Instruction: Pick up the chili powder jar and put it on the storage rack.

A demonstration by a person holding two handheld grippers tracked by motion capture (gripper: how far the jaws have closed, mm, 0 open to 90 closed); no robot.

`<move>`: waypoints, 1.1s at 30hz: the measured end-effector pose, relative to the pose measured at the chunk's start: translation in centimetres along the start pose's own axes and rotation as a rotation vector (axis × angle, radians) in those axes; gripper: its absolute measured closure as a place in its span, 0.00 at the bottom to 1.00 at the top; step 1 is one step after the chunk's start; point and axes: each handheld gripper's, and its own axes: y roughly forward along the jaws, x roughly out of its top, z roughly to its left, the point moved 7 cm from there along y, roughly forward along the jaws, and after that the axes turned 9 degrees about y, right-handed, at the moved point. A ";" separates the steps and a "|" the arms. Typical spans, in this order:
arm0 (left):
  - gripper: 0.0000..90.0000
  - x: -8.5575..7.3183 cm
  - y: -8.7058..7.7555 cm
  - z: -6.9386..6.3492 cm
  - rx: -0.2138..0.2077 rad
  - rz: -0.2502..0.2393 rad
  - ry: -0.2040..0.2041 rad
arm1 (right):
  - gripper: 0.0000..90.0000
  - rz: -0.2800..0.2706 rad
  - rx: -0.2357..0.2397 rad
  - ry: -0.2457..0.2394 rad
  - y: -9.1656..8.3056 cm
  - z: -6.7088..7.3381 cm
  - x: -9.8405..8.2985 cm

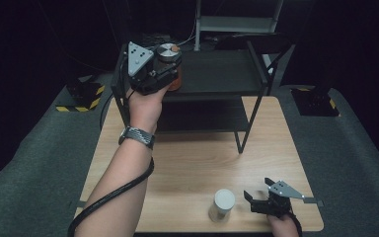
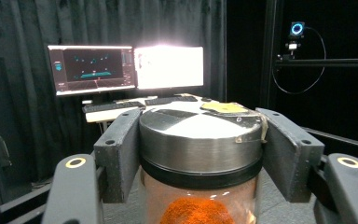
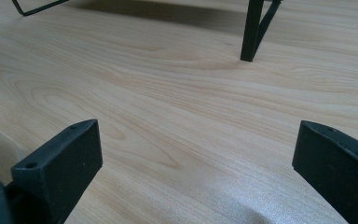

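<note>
— What's in your left gripper [image 2: 200, 154]?
— My jaws are clamped on the spice jar [image 2: 200, 186], silver lid up, orange powder inside, at the left end of the black rack's [image 1: 256, 64] top shelf.
— And the right gripper [image 1: 261, 192]?
— Jaws spread wide, low at the table's [image 1: 202, 158] near right corner, just beside a white-lidded jar [image 1: 223, 203].

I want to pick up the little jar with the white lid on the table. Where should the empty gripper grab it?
Probably around its round side, just below the white lid. The jar stands upright near the table's front edge, and the right gripper rests open just to its right, so coming in level from that side looks easiest.
</note>
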 end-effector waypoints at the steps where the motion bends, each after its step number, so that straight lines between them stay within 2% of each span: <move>1: 0.39 0.0 0.1 0.0 -0.001 0.002 0.001 | 0.01 -0.001 0.001 0.001 0.0 0.0 0.0; 27: 0.38 -0.1 0.0 0.3 -0.013 0.011 0.017 | 0.01 0.002 -0.002 -0.002 0.0 0.0 0.0; 33: 0.38 0.0 0.0 0.3 -0.017 0.018 0.008 | 0.01 0.001 0.000 0.001 0.0 0.0 0.0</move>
